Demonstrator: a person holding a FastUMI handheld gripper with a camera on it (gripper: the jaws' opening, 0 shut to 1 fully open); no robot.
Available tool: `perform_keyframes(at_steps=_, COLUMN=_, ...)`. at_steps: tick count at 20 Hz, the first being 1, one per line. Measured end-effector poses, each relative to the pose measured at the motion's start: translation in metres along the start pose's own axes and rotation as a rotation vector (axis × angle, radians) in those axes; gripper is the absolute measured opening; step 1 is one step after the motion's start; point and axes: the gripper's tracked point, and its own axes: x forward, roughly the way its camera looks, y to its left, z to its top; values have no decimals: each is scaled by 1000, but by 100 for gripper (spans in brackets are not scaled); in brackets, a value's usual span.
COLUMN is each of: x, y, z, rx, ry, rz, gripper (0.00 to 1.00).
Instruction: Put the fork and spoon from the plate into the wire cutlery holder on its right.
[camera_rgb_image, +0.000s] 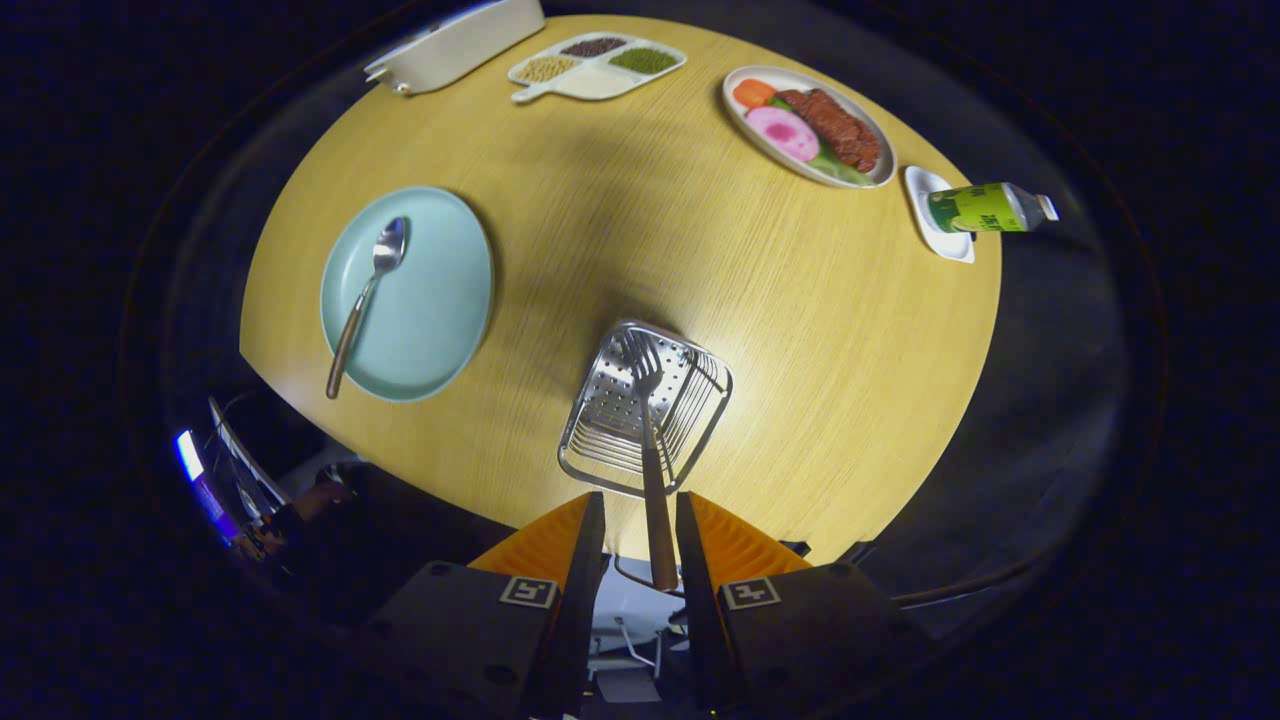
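The fork (650, 440) is seen between the fingers of the tongs (640, 535), its handle in a narrow gap, though contact cannot be told; its tines lie over the wire cutlery holder (690, 400) just ahead. The spoon (365, 300) is left on the plate (440, 300), beyond and left on the worktop (800, 320).

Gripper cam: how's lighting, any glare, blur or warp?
Gripper view: table brightly lit, surroundings dark; a soft shadow darkens it beyond the wire holder; strong fisheye bowing at the table edge; fork between the fingers, spoon and plate sharp; no harsh glare.
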Motion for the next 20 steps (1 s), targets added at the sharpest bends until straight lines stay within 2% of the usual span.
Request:
perform_keyframes(at_steps=5, x=-50, y=41, z=27, rx=124, ry=-318, rz=86, gripper=46)
perform_keyframes(at_steps=8, x=-64, y=90, z=41, rx=172, ry=-429, rz=162, gripper=48)
perform_keyframes(at_steps=10, x=-58, y=132, z=52, rx=182, ry=-480, rz=218, gripper=48)
perform_keyframes(at_steps=13, x=-33, y=190, z=63, rx=177, ry=-496, rz=282, gripper=49)
perform_keyframes(at_steps=16, x=6, y=237, z=71, rx=186, ry=-463, rz=305, gripper=68)
perform_keyframes(at_steps=19, x=41, y=261, z=79, rx=230, ry=-414, rz=308, gripper=70)
perform_keyframes(at_steps=20, x=52, y=263, z=81, rx=232, ry=-399, rz=284, gripper=70)
